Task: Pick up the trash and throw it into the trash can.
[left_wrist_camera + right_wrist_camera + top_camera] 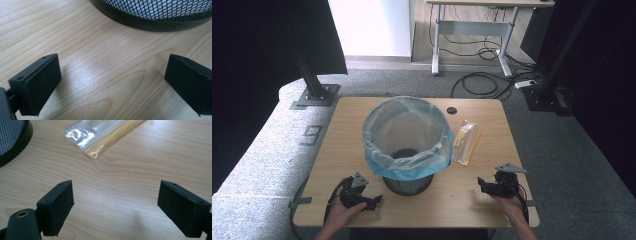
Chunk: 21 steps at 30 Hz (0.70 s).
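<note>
A black mesh waste bin (408, 181) lined with a pale blue plastic bag (407, 135) stands in the middle of the wooden table (337, 150). Right of it lies a clear zip bag (466, 142) with something yellow inside, seen also in the right gripper view as the zip bag (100, 135). My left gripper (374, 202) rests at the bin's front left, open, its jaws wide over bare wood near the bin's base (150, 23). My right gripper (482, 184) sits at the front right, open, pointing toward the zip bag.
A round black grommet (452, 110) sits in the table's far edge. Beyond the table are grey carpet, loose cables (484, 82), a white desk frame (472, 30) and black stand bases (314, 95) at both sides.
</note>
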Each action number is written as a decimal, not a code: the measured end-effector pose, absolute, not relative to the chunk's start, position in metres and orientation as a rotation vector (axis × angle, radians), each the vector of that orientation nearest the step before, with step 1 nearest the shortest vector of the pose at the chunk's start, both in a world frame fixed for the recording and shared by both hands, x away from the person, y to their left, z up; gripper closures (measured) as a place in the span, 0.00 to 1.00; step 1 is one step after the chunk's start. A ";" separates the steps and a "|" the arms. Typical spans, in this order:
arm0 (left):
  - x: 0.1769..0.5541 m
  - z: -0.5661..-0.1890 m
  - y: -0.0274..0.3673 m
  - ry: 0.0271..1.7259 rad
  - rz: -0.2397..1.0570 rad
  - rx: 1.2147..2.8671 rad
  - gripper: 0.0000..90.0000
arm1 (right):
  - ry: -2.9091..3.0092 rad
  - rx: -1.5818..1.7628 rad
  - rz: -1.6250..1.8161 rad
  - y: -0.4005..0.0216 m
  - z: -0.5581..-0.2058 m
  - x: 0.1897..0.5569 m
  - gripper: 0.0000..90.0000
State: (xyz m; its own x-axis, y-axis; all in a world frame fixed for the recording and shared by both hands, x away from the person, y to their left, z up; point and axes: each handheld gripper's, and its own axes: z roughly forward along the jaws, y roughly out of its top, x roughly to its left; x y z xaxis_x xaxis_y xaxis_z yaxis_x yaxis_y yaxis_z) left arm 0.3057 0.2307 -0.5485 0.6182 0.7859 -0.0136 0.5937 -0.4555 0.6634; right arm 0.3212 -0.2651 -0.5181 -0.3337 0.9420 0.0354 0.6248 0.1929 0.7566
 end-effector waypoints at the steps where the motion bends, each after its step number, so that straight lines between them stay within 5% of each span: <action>1: 0.306 -0.548 0.231 1.078 0.392 2.206 0.00 | 2.031 1.459 0.966 -0.265 -0.518 0.321 0.15; 21: 0.306 -0.548 0.231 1.078 0.392 2.206 0.00 | 2.000 1.446 1.000 -0.257 -0.516 0.334 0.15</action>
State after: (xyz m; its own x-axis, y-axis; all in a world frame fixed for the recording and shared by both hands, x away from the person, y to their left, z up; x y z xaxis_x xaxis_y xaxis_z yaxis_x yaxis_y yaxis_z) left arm 0.3057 0.2307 -0.5484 0.6185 0.7857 -0.0133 0.5935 -0.4559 0.6632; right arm 0.3344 -0.2571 -0.5164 -0.3310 0.9428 0.0390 0.5973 0.1773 0.7821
